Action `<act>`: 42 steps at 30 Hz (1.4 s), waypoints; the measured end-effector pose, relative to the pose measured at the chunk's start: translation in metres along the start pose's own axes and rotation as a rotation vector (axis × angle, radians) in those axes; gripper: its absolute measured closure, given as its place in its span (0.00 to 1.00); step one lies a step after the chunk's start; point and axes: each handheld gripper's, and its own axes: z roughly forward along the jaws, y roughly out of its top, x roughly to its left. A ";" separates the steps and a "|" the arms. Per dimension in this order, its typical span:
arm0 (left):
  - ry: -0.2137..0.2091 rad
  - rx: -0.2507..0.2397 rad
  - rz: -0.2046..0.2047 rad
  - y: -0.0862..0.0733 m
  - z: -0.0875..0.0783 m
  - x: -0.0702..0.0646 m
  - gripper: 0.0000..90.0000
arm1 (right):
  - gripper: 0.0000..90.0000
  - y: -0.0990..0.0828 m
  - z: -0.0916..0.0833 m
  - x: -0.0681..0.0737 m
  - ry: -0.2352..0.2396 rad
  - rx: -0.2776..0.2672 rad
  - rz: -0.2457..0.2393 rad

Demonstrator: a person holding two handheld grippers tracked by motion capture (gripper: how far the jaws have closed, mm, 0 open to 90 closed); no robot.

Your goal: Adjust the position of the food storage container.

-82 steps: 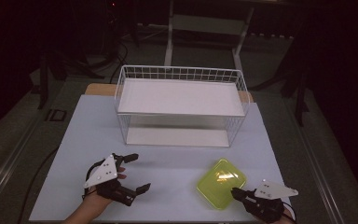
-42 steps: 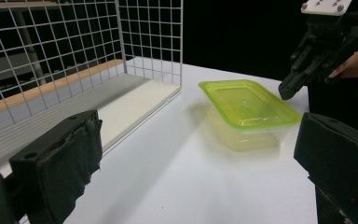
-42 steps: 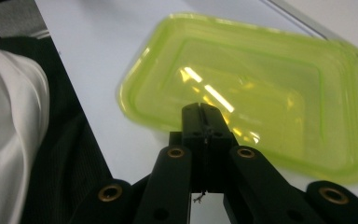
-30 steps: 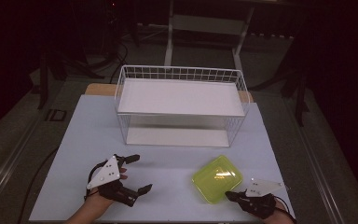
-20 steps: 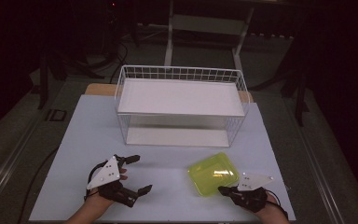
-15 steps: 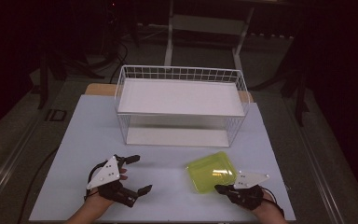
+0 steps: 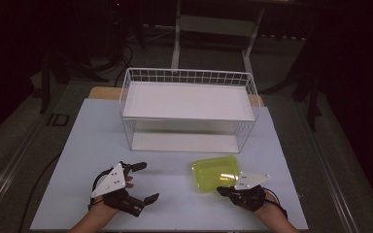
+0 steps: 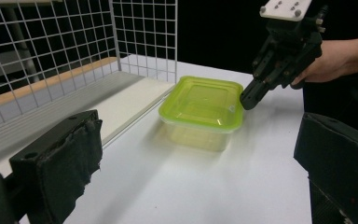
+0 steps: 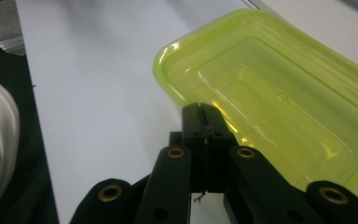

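A translucent yellow-green lidded container (image 7: 215, 173) lies on the white table, just in front of the wire basket's right half. My right gripper (image 7: 222, 191) is shut, and its closed tips touch the container's near edge. In the right gripper view the two jaws of the right gripper (image 9: 204, 110) meet at the rim of the container (image 9: 279, 98), with nothing between them. My left gripper (image 7: 148, 182) rests at the table's front left, open and empty. The left gripper view looks between the left gripper's (image 8: 198, 186) wide jaws at the container (image 8: 200, 100) and the right gripper (image 8: 250, 99).
A white wire basket (image 7: 189, 76) with a white shelf board stands at the back middle of the table (image 7: 92, 141); its mesh (image 8: 140, 37) is close behind the container. Dark floor, cables and stand legs surround the table.
The container has slid left and slightly toward the basket, turning a little, with the shut right gripper moving left behind it. The left gripper has stayed put.
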 end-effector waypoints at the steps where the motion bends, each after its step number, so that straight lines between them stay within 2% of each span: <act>1: -0.003 0.000 -0.002 0.000 0.000 0.000 0.02 | 1.00 0.001 0.001 -0.001 0.000 0.001 0.002; 5: -0.012 0.009 -0.001 -0.001 0.001 -0.001 0.02 | 1.00 0.005 0.004 -0.003 0.002 -0.005 0.013; 9: -0.012 0.009 -0.001 -0.002 0.002 -0.001 0.02 | 1.00 0.007 0.000 -0.004 -0.016 -0.020 0.005; 13: -0.010 0.007 0.001 -0.002 0.001 -0.001 0.02 | 1.00 0.006 -0.013 -0.014 -0.070 -0.044 0.014; 16: -0.012 0.004 -0.001 -0.001 0.001 -0.001 0.02 | 1.00 0.000 -0.025 -0.025 -0.113 -0.056 0.044; 19: -0.020 0.006 0.002 -0.001 0.002 -0.002 0.02 | 1.00 -0.007 -0.032 -0.033 -0.154 -0.050 0.054; 20: -0.020 0.006 0.002 -0.001 0.002 -0.002 0.02 | 1.00 -0.007 -0.032 -0.033 -0.154 -0.050 0.054; 22: -0.019 0.009 0.005 -0.001 0.002 -0.002 0.02 | 1.00 -0.014 -0.035 -0.043 -0.187 -0.041 0.068; 25: -0.019 0.009 0.002 -0.001 0.003 -0.002 0.02 | 1.00 -0.020 -0.035 -0.056 -0.214 -0.046 0.115; 28: -0.024 0.009 0.000 -0.001 0.003 -0.002 0.02 | 1.00 -0.022 -0.032 -0.062 -0.244 -0.034 0.096; 31: -0.025 0.007 0.000 -0.001 0.002 -0.003 0.02 | 1.00 -0.027 -0.025 -0.070 -0.253 -0.039 0.125; 33: -0.024 0.004 0.000 -0.001 0.002 -0.003 0.02 | 1.00 -0.029 -0.022 -0.071 -0.267 -0.034 0.120; 42: -0.027 0.010 0.003 -0.001 0.003 -0.004 0.02 | 1.00 -0.027 -0.018 -0.067 -0.240 -0.039 0.122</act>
